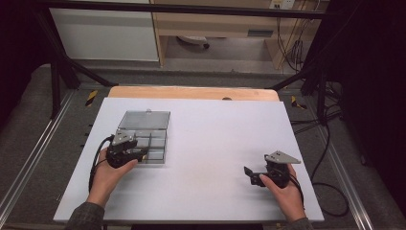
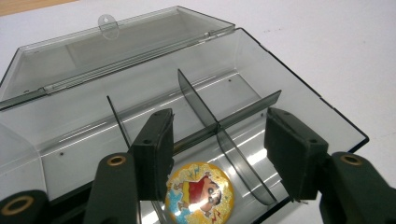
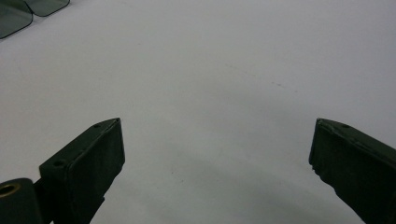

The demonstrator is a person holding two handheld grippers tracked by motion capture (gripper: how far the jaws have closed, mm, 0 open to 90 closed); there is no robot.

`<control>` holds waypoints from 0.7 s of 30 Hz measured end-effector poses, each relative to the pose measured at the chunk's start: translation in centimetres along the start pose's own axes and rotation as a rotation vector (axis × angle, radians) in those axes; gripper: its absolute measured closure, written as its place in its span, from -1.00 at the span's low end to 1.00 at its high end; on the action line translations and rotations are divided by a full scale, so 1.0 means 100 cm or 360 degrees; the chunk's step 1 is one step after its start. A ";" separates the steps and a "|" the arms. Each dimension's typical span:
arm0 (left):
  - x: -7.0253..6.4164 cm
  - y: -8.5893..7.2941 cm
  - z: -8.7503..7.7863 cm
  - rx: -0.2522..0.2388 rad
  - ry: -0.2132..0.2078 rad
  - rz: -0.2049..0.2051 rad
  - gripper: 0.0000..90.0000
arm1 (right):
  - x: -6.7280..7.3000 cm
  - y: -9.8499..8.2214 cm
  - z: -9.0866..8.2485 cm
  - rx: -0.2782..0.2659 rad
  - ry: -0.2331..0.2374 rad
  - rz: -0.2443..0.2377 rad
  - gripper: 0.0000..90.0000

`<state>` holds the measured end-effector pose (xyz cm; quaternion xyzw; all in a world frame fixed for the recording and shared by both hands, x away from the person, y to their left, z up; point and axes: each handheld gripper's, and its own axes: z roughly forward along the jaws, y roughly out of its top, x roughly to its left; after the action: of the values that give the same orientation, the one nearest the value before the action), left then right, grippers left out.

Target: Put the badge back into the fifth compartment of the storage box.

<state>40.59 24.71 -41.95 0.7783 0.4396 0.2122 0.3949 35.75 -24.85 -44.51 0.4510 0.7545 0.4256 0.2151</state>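
The round cartoon badge (image 2: 200, 192) lies flat on the floor of a near compartment of the smoked-plastic organiser box (image 2: 299, 88), close against the front wall, with a dark divider (image 2: 233, 149) just to its right. It sits face up and apart from both pads, so it looks set down rather than gripped. The left gripper (image 2: 218, 154) hangs over that compartment with its jaws parted wider than the badge, one pad (image 2: 154, 149) just above the badge's left edge, the other across the divider; nothing is clamped between them. The box's lid (image 2: 116, 51) is folded right back on its hinge and lies flat on the white table (image 1: 215, 143), which is why the cells are reachable from above. In the high view the box (image 1: 143, 136) stands on the table's left half, with the left hand (image 1: 112, 172) just at its near corner. The right gripper (image 1: 258, 175) rests well apart on the right, jaws wide and empty over bare table, seemingly just kept out of the way
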 end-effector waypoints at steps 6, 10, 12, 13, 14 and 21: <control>-0.001 0.001 0.000 -0.0026 -0.0013 -0.0010 -0.13 | 0.000 0.000 0.000 0.0003 -0.0001 0.0002 -0.91; -0.002 0.002 0.000 -0.0052 -0.0017 -0.0012 -0.21 | 0.000 0.000 0.000 0.0001 -0.0003 -0.0001 -0.91; -0.002 0.002 0.000 -0.0064 -0.0022 -0.0016 -0.26 | 0.000 0.000 0.000 0.0000 -0.0001 0.0006 -0.91; -0.002 0.002 0.000 -0.0071 -0.0020 -0.0017 -0.29 | 0.000 0.000 0.000 0.0001 -0.0001 0.0006 -0.91; -0.002 0.002 -0.001 -0.0080 -0.0019 -0.0017 -0.32 | 0.000 0.000 0.000 0.0001 -0.0001 0.0002 -0.91; -0.002 0.005 -0.003 -0.0147 0.0000 -0.0062 -0.71 | 0.000 0.000 0.000 -0.0002 -0.0004 -0.0010 -0.91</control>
<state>40.55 24.46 -41.36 0.7506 0.4444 0.2244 0.4344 35.75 -24.84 -44.50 0.4490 0.7553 0.4250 0.2176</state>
